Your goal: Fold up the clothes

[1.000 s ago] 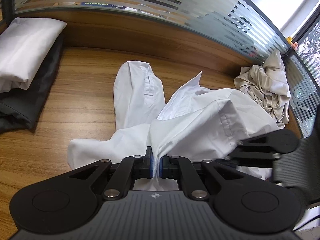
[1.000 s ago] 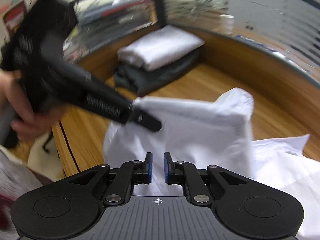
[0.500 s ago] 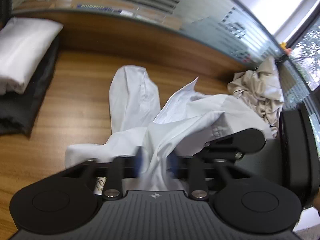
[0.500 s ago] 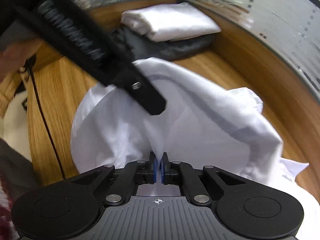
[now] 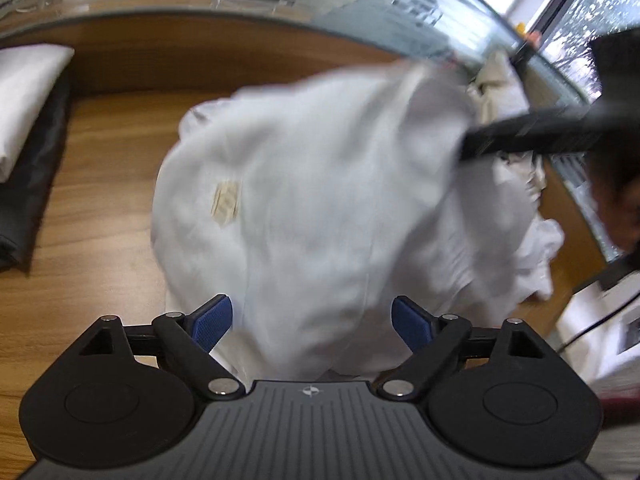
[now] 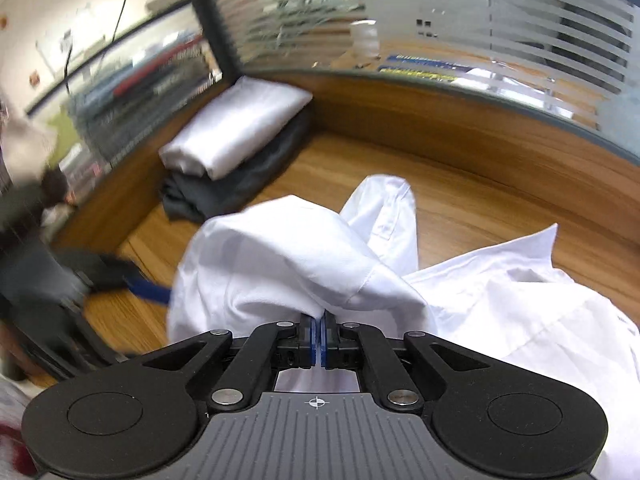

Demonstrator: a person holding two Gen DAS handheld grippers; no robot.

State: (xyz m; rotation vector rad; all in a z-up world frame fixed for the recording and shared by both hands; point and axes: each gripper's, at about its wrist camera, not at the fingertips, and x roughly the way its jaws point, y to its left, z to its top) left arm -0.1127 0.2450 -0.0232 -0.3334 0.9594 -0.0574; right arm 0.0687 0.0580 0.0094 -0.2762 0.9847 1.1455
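The white shirt [image 5: 320, 208] fills the centre of the left wrist view, heaped on the wooden desk [image 5: 100, 208]. It looks light, limp and slack, so I would take it by a seam or hem. The left gripper [image 5: 312, 320] has just been opening; its jaws stand spread, cloth between them unpinched. The right gripper [image 6: 318, 334] is pressed together on a fold of shirt. At upper left lies a folded stack [image 6: 236, 136]; at upper right a beige garment [image 5: 504, 92], both clear of the work.

I see a wooden desk [image 6: 460, 200] backed by a frosted striped glass partition [image 6: 480, 20]. At the right edge of my left wrist view there's a window [image 5: 592, 8].
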